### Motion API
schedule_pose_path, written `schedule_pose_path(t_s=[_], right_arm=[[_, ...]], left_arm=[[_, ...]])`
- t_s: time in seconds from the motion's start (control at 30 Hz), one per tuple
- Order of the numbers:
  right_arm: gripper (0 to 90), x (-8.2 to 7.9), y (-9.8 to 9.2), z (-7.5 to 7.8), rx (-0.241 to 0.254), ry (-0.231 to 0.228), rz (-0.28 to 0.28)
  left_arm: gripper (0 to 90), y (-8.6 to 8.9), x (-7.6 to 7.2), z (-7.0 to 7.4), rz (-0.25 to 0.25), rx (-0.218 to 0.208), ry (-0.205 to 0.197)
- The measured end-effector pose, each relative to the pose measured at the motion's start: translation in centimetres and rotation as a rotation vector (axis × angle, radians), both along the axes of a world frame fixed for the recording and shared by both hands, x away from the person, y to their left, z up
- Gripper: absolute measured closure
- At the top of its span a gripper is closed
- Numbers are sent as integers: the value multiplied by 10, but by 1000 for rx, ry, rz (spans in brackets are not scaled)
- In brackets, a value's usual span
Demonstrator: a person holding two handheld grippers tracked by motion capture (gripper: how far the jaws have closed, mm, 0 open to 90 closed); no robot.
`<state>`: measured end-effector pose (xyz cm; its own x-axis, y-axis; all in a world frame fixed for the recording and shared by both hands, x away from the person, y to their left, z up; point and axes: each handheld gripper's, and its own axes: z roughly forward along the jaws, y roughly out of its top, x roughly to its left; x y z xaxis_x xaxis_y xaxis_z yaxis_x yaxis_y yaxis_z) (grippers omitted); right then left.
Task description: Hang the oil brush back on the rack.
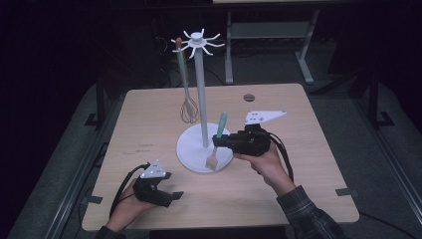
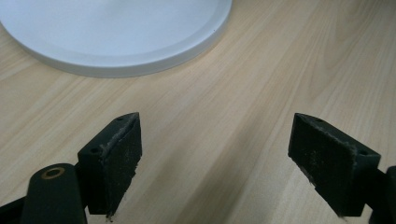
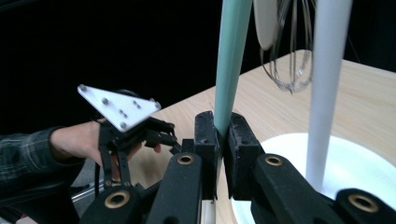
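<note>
A white utensil stand (image 1: 201, 94) rises from a round base (image 1: 191, 149) at the table's middle, with hook arms at its top. From one hook hangs a wire whisk (image 1: 188, 107) with a pale green handle. My right gripper (image 1: 219, 140) is shut on the teal handle of a small brush (image 1: 222, 122), whose pale bristles hang just over the base. The right gripper view shows the handle (image 3: 231, 60) pinched between the jaws of the right gripper (image 3: 222, 140), with the whisk (image 3: 287, 60) and pole (image 3: 327, 84) beyond. My left gripper (image 1: 174, 195) stands open near the front left, its pads (image 2: 116, 154) over bare wood.
The stand's base (image 2: 116, 46) lies just ahead of the left jaws. A small dark round inset (image 1: 249, 97) sits near the table's far edge. Dark floor and a white table frame (image 1: 268, 35) lie beyond. The wooden table (image 1: 308, 174) has bare room to the right and left.
</note>
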<state>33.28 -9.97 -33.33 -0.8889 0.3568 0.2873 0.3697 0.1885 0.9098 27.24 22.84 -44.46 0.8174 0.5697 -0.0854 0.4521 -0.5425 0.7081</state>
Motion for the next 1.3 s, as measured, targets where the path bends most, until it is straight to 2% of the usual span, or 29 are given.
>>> schedule_pose_path(t_s=[0.03, 0.2, 0.27, 0.33, 0.4, 0.5, 0.53, 0.57, 0.6, 0.63, 0.73, 0.77, 1.07, 1.2, 1.3], right_arm=[[848, 2, 3, 8, -4, -8, 11], [848, 5, 10, 23, -8, -22, 36], [848, 7, 13, 31, -9, -44, 50], [847, 9, 17, 42, -2, -59, 59], [848, 10, 19, 46, -1, -66, 62], [848, 14, 26, 64, 15, -92, 77], [848, 14, 26, 64, 15, -92, 77], [847, 17, 30, 73, 25, -104, 78], [847, 17, 30, 73, 25, -104, 78], [848, 19, 34, 82, 28, -111, 90], [848, 22, 39, 90, 26, -123, 98], [848, 26, 44, 97, 24, -132, 102], [848, 43, 59, 117, 30, -142, 103], [848, 48, 62, 118, 33, -139, 102], [848, 53, 62, 117, 53, -126, 104]], left_arm=[[173, 0, -1, 0, 1, -1, 0], [174, 0, -1, 2, -4, -9, -9], [175, 0, -1, 2, -4, -9, -7], [175, 0, -2, 2, -2, -18, -6], [175, 0, -2, 2, -7, -12, -7], [175, 0, -2, 2, -20, 1, -8], [175, 0, -2, 2, -19, -2, -10], [175, 0, -2, 2, -21, -3, -9], [175, 0, -2, 2, -21, -3, -9], [175, -1, -3, 2, -11, -21, 4], [175, -2, -2, 1, -15, -21, 1], [175, -2, -3, 1, -16, -21, 1], [175, -2, -3, 2, -11, -24, 6], [175, -2, -3, 2, -11, -24, 5], [176, -2, -3, 2, -10, -26, 3]])
